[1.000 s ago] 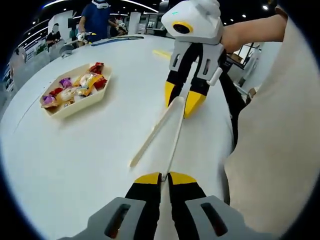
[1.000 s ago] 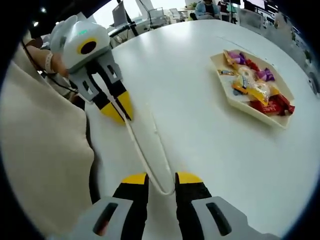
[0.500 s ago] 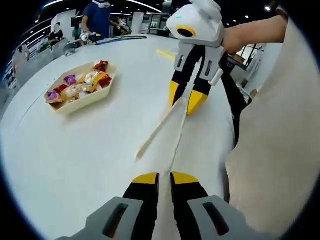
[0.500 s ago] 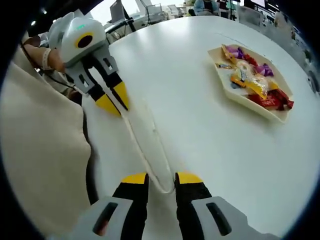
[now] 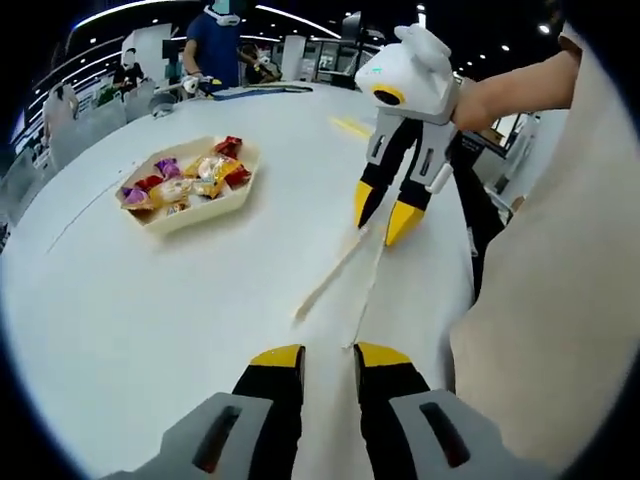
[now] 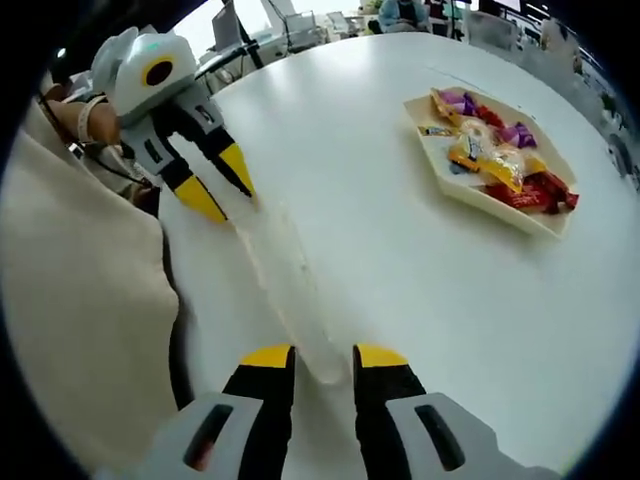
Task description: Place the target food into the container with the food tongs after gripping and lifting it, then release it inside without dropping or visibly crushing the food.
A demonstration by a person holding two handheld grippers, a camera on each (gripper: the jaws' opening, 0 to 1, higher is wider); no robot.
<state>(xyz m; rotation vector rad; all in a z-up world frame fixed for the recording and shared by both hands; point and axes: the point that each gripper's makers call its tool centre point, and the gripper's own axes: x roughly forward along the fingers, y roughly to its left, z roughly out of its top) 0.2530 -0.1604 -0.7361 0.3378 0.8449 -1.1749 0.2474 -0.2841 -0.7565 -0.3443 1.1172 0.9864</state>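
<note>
Fingers (image 6: 268, 360) of the right gripper (image 6: 312, 362) clamp the tongs' (image 6: 285, 290) bend; left gripper (image 5: 318, 358) slightly apart beside the tips. Wrapped snacks (image 5: 185, 180) wait upper left in the tray (image 5: 200, 212) on the worktop (image 5: 150, 300). Best keep squeeze light.

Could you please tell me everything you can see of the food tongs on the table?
The food tongs are pale cream or white, looking like plastic: two long slim arms joined in a rounded bend, spreading apart toward their tips. They lie flat on the white table. The bend sits between the right gripper's jaws, and the left gripper meets them at the other end. They hold no food.
</note>
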